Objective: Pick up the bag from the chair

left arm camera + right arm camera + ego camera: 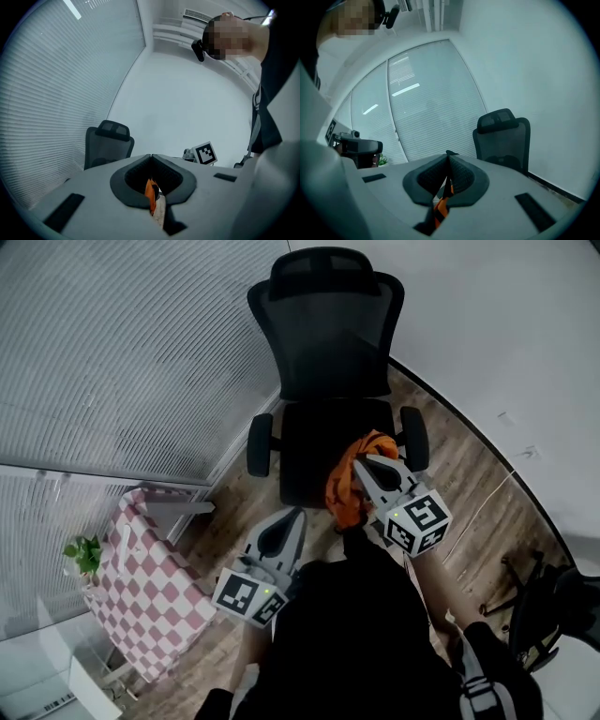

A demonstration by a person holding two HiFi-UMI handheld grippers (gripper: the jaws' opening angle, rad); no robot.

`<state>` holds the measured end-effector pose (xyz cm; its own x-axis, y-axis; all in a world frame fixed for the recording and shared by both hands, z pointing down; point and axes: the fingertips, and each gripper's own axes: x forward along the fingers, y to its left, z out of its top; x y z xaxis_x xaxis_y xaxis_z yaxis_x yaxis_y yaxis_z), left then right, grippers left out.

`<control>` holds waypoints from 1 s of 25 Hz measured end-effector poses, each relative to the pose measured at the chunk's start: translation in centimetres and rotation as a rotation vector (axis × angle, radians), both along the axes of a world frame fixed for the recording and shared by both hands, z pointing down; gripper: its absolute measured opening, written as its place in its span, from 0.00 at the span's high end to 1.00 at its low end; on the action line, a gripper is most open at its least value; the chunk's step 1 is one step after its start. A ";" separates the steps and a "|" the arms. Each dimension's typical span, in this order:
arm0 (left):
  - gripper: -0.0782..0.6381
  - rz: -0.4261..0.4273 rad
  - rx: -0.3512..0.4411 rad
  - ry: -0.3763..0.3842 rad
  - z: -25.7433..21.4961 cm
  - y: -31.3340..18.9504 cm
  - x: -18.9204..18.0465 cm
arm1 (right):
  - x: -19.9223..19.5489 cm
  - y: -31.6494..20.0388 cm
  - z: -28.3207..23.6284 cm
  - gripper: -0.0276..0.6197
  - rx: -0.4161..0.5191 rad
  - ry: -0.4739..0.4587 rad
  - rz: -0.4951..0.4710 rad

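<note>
Bag [349,488] hangs clamped in your right gripper [362,463] near the chair [328,343]; your left gripper [294,515] is closed, empty.

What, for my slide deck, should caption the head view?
Right gripper holds orange fabric bag by black mesh office chair.

bag [347,488]: crumpled cloth; chair [330,343]: matt mesh; floor [459,521]: wood planks

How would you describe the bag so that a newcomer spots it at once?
Find the black office chair by the blinds. Over the seat's front corner hangs the bag, clamped in the right gripper. Crumpled orange fabric sets it apart from the black chair and grey gripper.
</note>
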<state>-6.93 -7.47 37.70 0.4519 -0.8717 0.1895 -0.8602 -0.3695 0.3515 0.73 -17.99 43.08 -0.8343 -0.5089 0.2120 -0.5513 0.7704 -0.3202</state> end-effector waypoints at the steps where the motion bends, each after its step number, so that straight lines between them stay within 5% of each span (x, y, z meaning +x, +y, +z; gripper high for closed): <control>1: 0.84 0.009 0.000 0.000 0.0 0.7 -0.3 | 0.0 0.8 -0.1 0.92 0.003 0.001 0.010; 10: 0.84 0.065 0.010 -0.003 -0.1 10.2 -4.0 | 0.3 8.8 -1.2 0.92 0.028 0.025 0.136; 25: 0.84 0.123 0.055 0.014 -0.4 20.9 -7.2 | 0.6 23.5 -6.8 0.92 0.108 -0.010 0.201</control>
